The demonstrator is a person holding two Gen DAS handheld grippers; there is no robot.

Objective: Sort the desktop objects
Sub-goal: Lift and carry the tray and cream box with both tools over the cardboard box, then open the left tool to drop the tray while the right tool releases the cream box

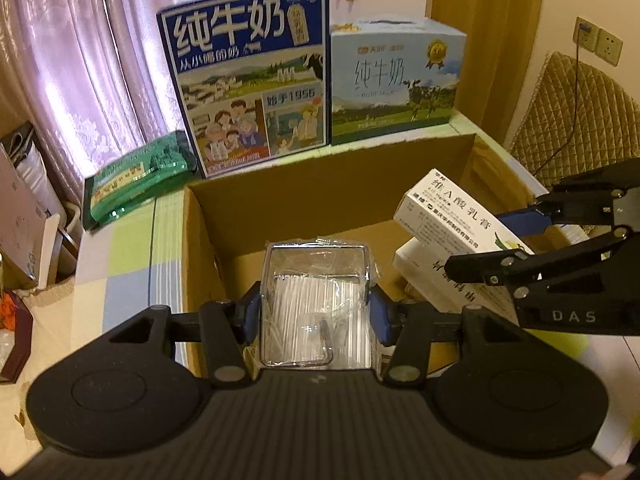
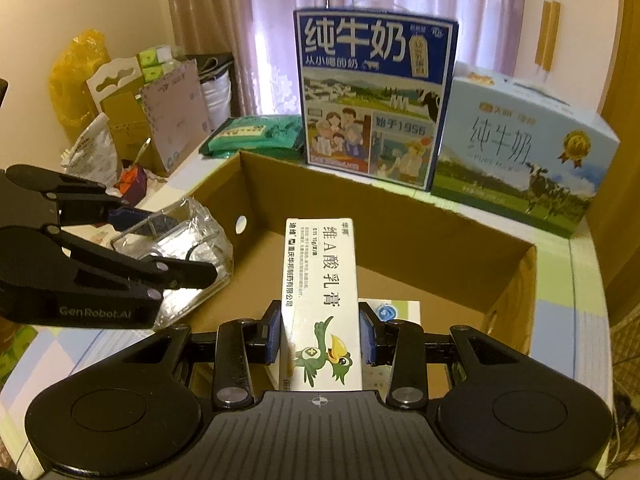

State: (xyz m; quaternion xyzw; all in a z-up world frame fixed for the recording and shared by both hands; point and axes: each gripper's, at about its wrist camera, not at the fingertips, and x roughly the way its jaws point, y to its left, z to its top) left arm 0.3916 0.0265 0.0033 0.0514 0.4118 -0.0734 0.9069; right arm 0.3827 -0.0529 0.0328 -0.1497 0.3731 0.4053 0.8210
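Already w/ one white carton [image 2: 394,312] inside open brown cardboard box [image 2: 400,216] mid-frame, left gripper [image 1: 316,312] clamps clear plastic packet [image 1: 316,280], right gripper [image 2: 320,338] clamps white ointment carton [image 2: 320,280] — both undropped.

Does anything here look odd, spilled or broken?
Nothing spilled or broken. The left claw grips a clear plastic packet and the right claw a white ointment box, both over the open cardboard box.

both grippers level, side by side: left gripper [image 1: 316,312] and right gripper [image 2: 320,338] each clamped shut.
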